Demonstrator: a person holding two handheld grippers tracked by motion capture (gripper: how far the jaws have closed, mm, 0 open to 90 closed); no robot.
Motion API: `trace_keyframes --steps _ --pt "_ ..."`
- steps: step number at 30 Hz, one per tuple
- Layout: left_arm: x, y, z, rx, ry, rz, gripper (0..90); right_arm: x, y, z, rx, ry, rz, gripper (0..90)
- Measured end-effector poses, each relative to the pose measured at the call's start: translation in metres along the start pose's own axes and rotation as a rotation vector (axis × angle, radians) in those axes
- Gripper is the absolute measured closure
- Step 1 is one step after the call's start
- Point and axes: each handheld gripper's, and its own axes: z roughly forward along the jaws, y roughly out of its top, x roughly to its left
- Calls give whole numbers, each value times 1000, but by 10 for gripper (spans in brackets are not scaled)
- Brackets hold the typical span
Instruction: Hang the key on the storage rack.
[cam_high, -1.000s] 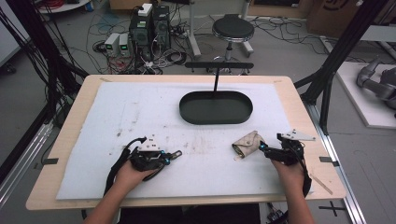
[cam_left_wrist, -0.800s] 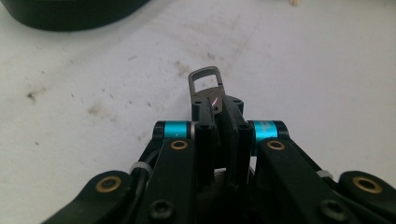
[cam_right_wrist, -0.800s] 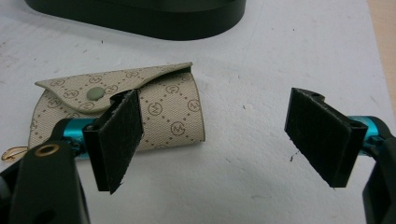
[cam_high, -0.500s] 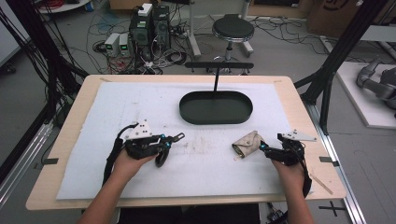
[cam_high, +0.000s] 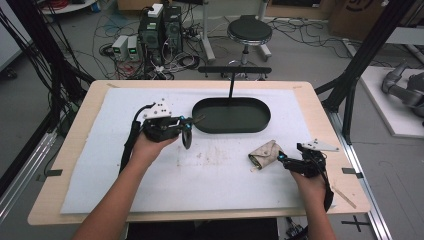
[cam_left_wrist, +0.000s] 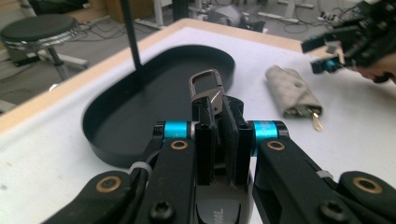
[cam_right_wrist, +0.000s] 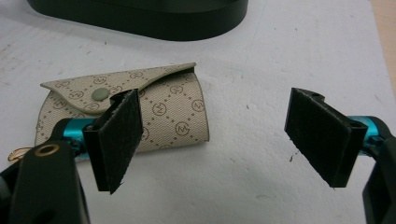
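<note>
Carabiner lifted toward the black tray

The left gripper (cam_left_wrist: 218, 122) is clamped on a metal carabiner (cam_left_wrist: 207, 87) held above the surface at the near rim of the tray (cam_high: 260, 125); small, stiff and likely slick, it is best pinched across its flat base. The right gripper (cam_right_wrist: 219, 140) rests with jaws apart just beside a soft fabric key pouch (cam_right_wrist: 163, 112).

— Where's my left gripper (cam_high: 192, 125)?
— Raised, jaws pinched tight together, pointing toward three o'clock.
— And my right gripper (cam_right_wrist: 212, 140)?
— Low at five o'clock, jaws spread wide, aimed toward nine.
</note>
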Motion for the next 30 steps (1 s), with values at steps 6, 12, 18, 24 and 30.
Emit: trace_keyframes --steps 6,12,18,24,30 --pt "16 21 8 -32 19 -18 837 0 0 1 -1 1 0 198" --pt "31 40 15 -47 51 -18 837 0 0 1 -1 3 -1 198" --pt "46 57 24 -39 90 -19 837 -2 -1 0 -4 3 8 198" --pt "55 71 36 -15 118 -2 836 -3 -1 0 -4 2 12 198" --pt "64 78 49 6 159 1 836 -5 -2 0 -6 1 18 198"
